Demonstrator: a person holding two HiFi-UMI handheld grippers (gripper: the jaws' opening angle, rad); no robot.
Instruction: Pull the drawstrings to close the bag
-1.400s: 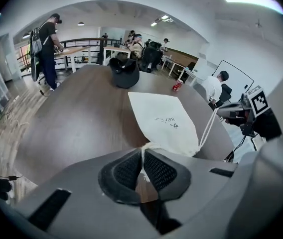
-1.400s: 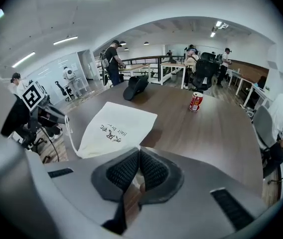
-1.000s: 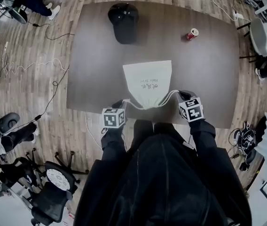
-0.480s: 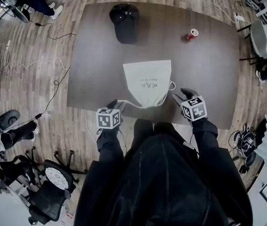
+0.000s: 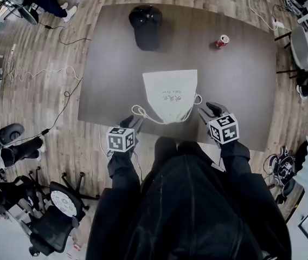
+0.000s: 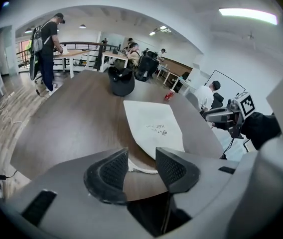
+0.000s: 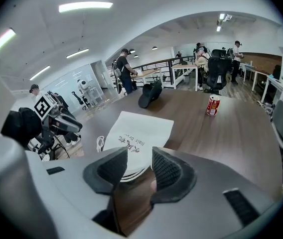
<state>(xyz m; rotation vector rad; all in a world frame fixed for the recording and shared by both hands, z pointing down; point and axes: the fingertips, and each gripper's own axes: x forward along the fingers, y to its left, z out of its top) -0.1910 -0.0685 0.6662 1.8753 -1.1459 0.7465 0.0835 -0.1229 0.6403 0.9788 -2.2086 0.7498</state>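
The cream drawstring bag (image 5: 170, 91) lies flat on the dark table (image 5: 110, 64), its gathered mouth toward me. One slack drawstring loop (image 5: 139, 111) lies at its left, another (image 5: 198, 98) at its right. My left gripper (image 5: 129, 124) is open at the near table edge, just short of the left loop. The cord (image 6: 141, 171) shows beyond its jaws, with nothing between the pads. My right gripper (image 5: 210, 111) is beside the right loop. Its jaws are closing but stand apart, pressing on nothing. The bag (image 7: 136, 131) and its cord (image 7: 131, 175) lie past them.
A black cap (image 5: 146, 25) sits at the table's far side and a red can (image 5: 221, 40) at the far right. Office chairs (image 5: 62, 207) and cables (image 5: 40, 75) are on the wooden floor. People stand at desks in the background.
Both grippers have opened and let go of the drawstrings. The cords, taut a second ago, now lie in slack loops beside the bag. The left gripper has drawn back toward me.
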